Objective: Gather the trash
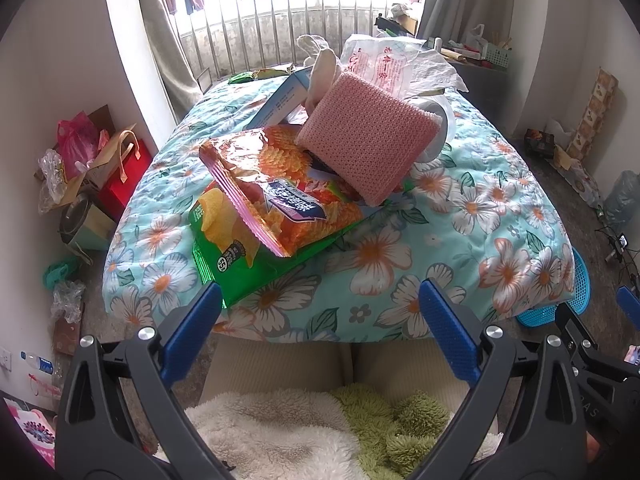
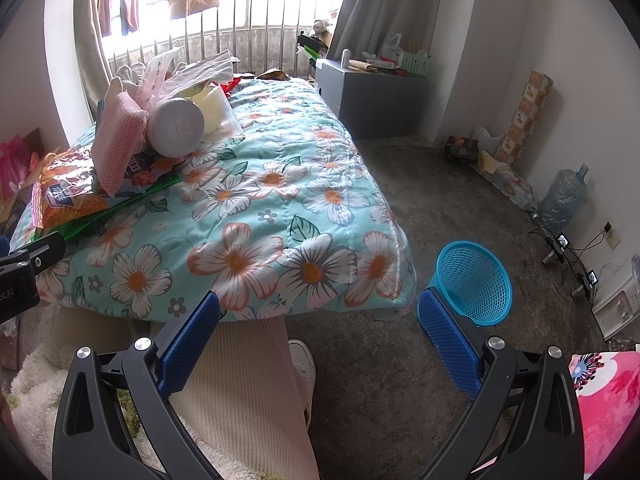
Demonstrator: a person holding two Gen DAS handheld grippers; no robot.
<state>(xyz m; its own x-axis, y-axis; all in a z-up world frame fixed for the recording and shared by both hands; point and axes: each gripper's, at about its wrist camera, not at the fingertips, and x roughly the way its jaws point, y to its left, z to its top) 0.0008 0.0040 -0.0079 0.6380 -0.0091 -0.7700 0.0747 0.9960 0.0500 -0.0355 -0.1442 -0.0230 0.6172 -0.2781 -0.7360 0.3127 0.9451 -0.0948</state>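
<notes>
A pile of trash lies on the floral bed (image 1: 460, 240): an orange snack bag (image 1: 276, 188) on a green chip bag (image 1: 224, 248), a pink sponge (image 1: 368, 144), a blue-white box (image 1: 284, 96), a white tape roll (image 1: 438, 120) and a white plastic bag (image 1: 388, 64). My left gripper (image 1: 320, 316) is open and empty at the bed's near edge, just short of the green bag. My right gripper (image 2: 320, 320) is open and empty, between the bed corner and a blue mesh basket (image 2: 474, 288) on the floor. The pile also shows in the right wrist view (image 2: 120, 144).
Bags and clutter (image 1: 88, 168) crowd the floor left of the bed. A grey cabinet (image 2: 380, 96) stands past the bed. A water jug (image 2: 564, 196) and cables (image 2: 576, 256) line the right wall. My legs (image 2: 248, 392) are below the grippers.
</notes>
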